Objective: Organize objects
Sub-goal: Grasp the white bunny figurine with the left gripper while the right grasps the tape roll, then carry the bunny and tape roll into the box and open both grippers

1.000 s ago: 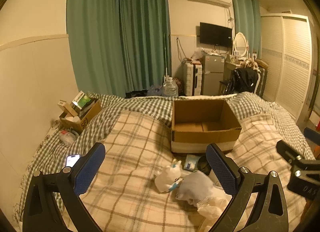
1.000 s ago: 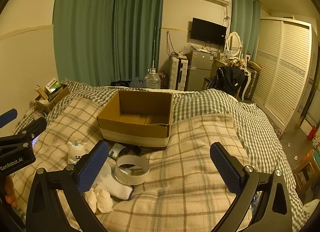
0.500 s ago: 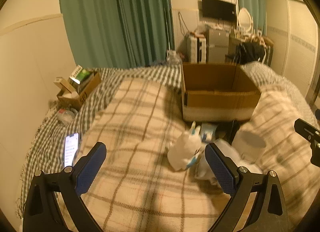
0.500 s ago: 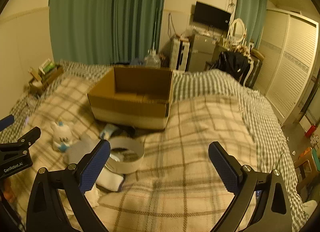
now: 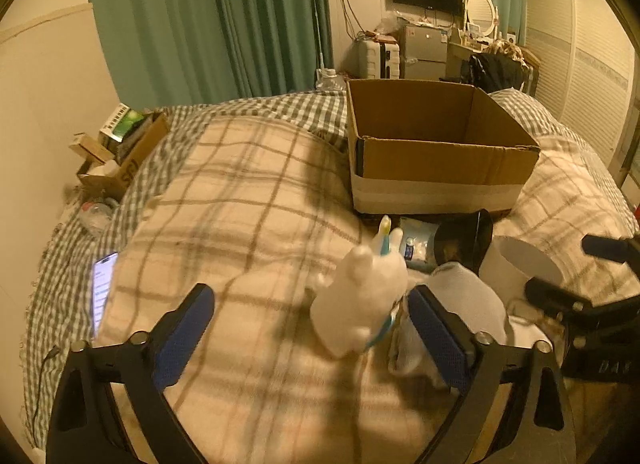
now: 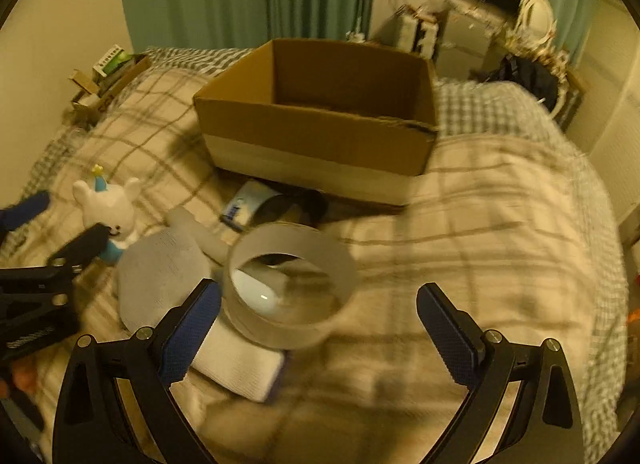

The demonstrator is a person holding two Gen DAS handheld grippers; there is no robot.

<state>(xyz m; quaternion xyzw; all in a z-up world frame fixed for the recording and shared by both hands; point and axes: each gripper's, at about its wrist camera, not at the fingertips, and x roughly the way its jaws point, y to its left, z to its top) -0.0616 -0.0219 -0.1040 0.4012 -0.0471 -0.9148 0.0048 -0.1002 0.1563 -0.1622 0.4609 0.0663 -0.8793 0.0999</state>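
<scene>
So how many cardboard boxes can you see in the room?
2. The big open cardboard box sits on the plaid blanket in the middle of the bed. A smaller box of clutter sits at the bed's left edge by the wall. Others may be hidden.

The open brown cardboard box (image 5: 436, 167) is matt, with a paler taped band below. The beige checked woven blanket (image 5: 248, 199) looks soft and napped. The white plush bunny toy (image 5: 360, 304) is fuzzy. The white ring-shaped tape roll (image 6: 290, 284) looks smooth and faintly glossy inside.

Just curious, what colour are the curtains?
Green curtains, plain with no pattern; the left wrist view shows them best.
</scene>
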